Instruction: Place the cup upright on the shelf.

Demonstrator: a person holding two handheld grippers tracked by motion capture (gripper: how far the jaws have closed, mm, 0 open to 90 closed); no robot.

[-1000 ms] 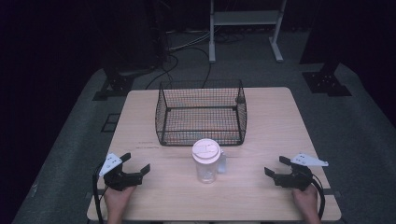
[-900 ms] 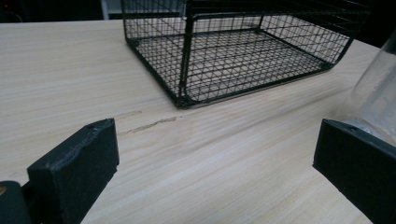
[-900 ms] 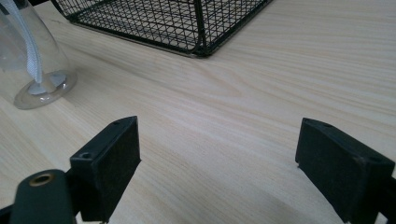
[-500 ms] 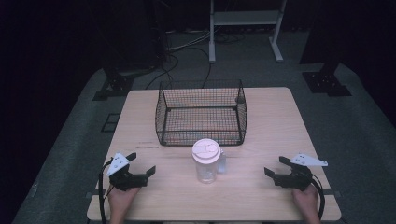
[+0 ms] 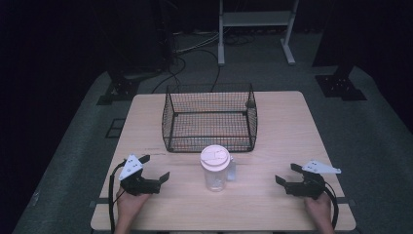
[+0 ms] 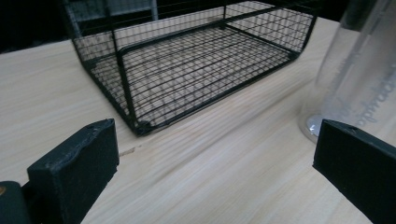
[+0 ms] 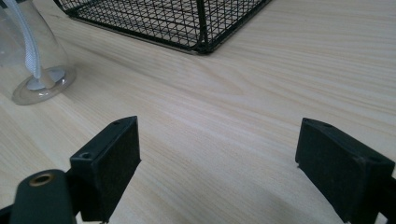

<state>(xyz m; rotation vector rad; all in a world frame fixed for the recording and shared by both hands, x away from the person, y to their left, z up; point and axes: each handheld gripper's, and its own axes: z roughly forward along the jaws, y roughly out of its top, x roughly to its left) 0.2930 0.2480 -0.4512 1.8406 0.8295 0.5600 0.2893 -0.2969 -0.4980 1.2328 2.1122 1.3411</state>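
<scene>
**Both grippers parked wide, cup waiting in the middle**

From the high view, the clear cup [image 5: 215, 168] with its pale pink lid stood on the counter [image 5: 287, 126] just in front of the black wire basket [image 5: 209, 117], close to it but not touching as far as I could tell. The left hand-held gripper [image 5: 157, 168] sat off to the cup's left and the right hand-held gripper [image 5: 287, 174] well off to its right, both low near the counter's front edge, both spread apart and holding nothing. Looked to me like the very start of things: a reach for the cup not yet made.

The left gripper view had the basket [image 6: 187, 60] straight ahead and the cup's clear wall [image 6: 355, 79] at the right edge, just above the right jaw. There was some faint printing on the side that you couldn't make out from above. So that one was already aimed nearly past the cup; I reckoned it needed to swing a bit toward the cup and slide forward so the jaws straddled it.

The right gripper view caught the cup's base [image 7: 39, 70] far up in the left corner, with a white straw-like strip inside it, which the lid hid from overhead. The basket corner [image 7: 201, 28] sat up top, bare wood between the released jaws.
</scene>
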